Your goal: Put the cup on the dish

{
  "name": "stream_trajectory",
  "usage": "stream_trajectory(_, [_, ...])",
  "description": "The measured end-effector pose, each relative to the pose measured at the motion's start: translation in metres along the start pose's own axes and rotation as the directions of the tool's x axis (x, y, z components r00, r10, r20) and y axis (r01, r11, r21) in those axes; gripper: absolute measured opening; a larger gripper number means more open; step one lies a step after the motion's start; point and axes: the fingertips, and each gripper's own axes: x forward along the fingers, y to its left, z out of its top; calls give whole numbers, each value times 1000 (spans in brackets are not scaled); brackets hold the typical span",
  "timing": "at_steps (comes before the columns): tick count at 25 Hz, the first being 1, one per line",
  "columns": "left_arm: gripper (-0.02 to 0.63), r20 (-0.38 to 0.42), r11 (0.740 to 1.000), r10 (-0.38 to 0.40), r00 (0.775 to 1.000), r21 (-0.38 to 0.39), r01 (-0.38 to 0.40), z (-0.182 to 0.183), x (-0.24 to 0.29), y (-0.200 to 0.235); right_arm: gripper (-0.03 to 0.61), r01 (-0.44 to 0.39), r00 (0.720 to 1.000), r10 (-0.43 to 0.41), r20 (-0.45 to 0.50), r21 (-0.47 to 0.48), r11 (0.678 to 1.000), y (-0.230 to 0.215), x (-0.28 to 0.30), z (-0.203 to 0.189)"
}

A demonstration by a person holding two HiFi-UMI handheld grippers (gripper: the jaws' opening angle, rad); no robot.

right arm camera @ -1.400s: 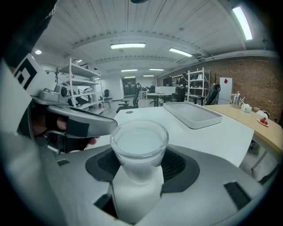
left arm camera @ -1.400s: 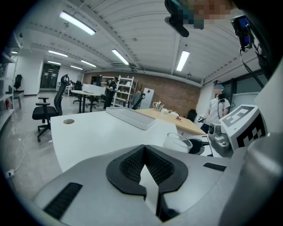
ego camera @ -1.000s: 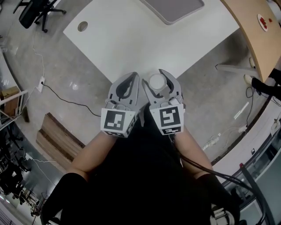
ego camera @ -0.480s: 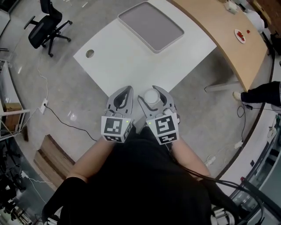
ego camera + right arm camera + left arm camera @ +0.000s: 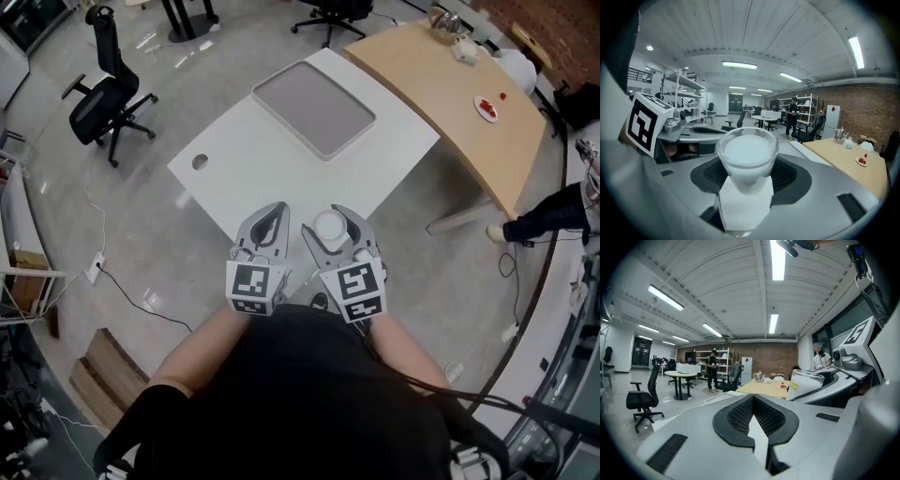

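So: right gripper (image 5: 335,217) fingers hold the cup (image 5: 331,226), left gripper (image 5: 272,212) pinched empty; next, carry it to the upper-centre tray (image 5: 314,108), probably the dish.

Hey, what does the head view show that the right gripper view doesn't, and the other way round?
Only the head view: the grey tray lying on the white table, the floor around it, and the person's forearms behind both grippers.

Only the right gripper view: the ceiling lights, the shelving, and a close look into the cup, which appears whitish inside.

Both: the cup clamped in the right gripper, the left gripper alongside it, and the wooden table with a small plate.
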Motion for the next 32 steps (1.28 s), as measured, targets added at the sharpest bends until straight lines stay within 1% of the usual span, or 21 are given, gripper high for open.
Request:
stream_trajectory(5, [8, 5, 999, -50, 999, 20, 50, 6, -4, 6, 230, 51, 999, -51, 10, 25, 998, 6, 1, 10])
stream_trajectory(12, [8, 8, 993, -112, 994, 25, 112, 6, -2, 15, 231, 128, 991, -130, 15, 64, 990, 6, 3, 15])
stream_trajectory(18, [8, 5, 989, -143, 990, 35, 143, 11, 7, 21, 232, 155, 988, -157, 7, 93, 983, -1, 13, 21])
stream_trajectory(21, [8, 1, 989, -143, 990, 36, 143, 12, 16, 26, 230, 155, 988, -156, 2, 96, 983, -9, 22, 23])
stream_trajectory(26, [8, -1, 993, -112, 994, 28, 112, 11, 45, 43, 230, 132, 991, -132, -3, 97, 987, -31, 48, 23])
stream_trajectory(32, [8, -6, 996, -86, 996, 17, 86, 12, 85, 54, 232, 81, 997, -81, -6, 93, 992, -58, 76, 25])
